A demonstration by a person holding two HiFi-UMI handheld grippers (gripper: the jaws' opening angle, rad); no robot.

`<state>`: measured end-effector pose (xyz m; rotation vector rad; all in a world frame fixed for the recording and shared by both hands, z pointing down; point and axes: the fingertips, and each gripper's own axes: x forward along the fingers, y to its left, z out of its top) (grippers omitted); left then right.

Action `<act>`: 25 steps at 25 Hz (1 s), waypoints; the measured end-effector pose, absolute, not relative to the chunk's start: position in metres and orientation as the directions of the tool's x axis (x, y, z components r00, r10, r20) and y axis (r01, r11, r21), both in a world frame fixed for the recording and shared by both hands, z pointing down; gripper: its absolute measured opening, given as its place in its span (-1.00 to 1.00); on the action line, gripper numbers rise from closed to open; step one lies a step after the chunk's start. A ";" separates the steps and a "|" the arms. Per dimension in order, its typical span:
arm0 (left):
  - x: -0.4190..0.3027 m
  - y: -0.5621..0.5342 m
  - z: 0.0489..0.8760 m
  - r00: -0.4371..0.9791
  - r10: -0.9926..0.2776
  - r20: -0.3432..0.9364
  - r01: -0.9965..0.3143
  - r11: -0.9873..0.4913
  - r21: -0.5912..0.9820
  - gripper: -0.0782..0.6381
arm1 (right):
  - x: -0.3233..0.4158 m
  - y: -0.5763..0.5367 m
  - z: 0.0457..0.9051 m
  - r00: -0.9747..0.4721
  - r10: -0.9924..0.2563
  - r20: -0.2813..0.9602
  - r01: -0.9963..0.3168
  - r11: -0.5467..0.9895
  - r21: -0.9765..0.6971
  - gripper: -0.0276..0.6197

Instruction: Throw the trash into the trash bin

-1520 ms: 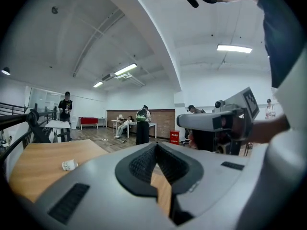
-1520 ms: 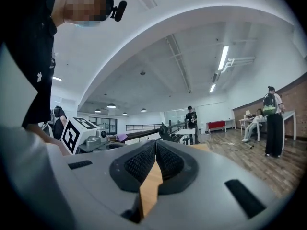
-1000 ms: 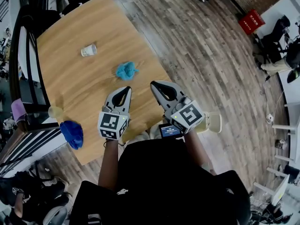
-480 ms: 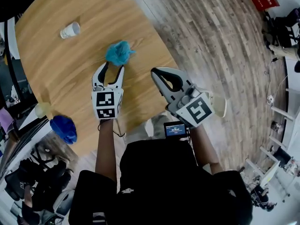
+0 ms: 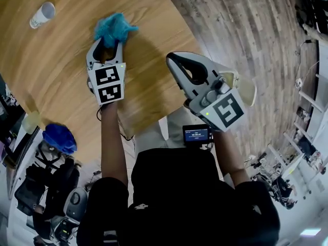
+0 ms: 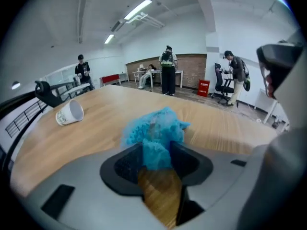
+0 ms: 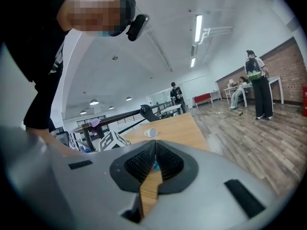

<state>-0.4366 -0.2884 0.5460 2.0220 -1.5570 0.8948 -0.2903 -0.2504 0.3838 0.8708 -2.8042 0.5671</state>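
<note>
A crumpled blue piece of trash (image 5: 114, 26) lies on the round wooden table (image 5: 56, 60). My left gripper (image 5: 107, 45) points down at it, its jaws opening, and the near end of the blue trash (image 6: 156, 135) sits between the fingers without being pressed. My right gripper (image 5: 172, 61) hovers shut and empty over the table's right edge, a little apart from the trash. In the right gripper view the jaws (image 7: 154, 147) meet tip to tip.
A white paper cup (image 5: 42, 14) lies on its side at the table's far left, also seen as the cup (image 6: 69, 113). A pale bin-like container (image 5: 247, 90) stands on the wood floor under my right hand. A blue bundle (image 5: 59, 137) sits by the chairs. People (image 6: 168, 71) stand far off.
My left gripper went forward and down to the blue trash, and its jaws went from shut to open around it. The right gripper came lower and stayed shut.
</note>
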 end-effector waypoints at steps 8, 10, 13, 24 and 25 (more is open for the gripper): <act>-0.431 -0.284 0.543 0.171 -0.670 0.723 -0.962 -0.273 -0.025 -0.70 | -0.287 -0.246 0.394 -0.817 -0.519 0.254 -0.577 0.751 -0.322 -0.92; -0.429 -0.282 0.540 0.176 -0.671 0.720 -0.958 -0.286 -0.032 -0.70 | -0.284 -0.245 0.392 -0.810 -0.532 0.246 -0.586 0.746 -0.317 -0.92; -0.408 -0.280 0.531 0.208 -0.672 0.711 -0.946 -0.324 -0.029 -0.70 | -0.262 -0.242 0.391 -0.787 -0.569 0.239 -0.617 0.718 -0.322 -0.92; -0.218 -0.253 0.522 0.499 -0.554 0.667 -0.772 -0.634 0.051 -0.70 | -0.110 -0.206 0.407 -0.518 -0.816 0.258 -0.844 0.437 -0.310 -0.92; -0.199 -0.248 0.522 0.525 -0.533 0.664 -0.745 -0.664 0.056 -0.70 | -0.093 -0.202 0.407 -0.477 -0.842 0.253 -0.864 0.395 -0.312 -0.92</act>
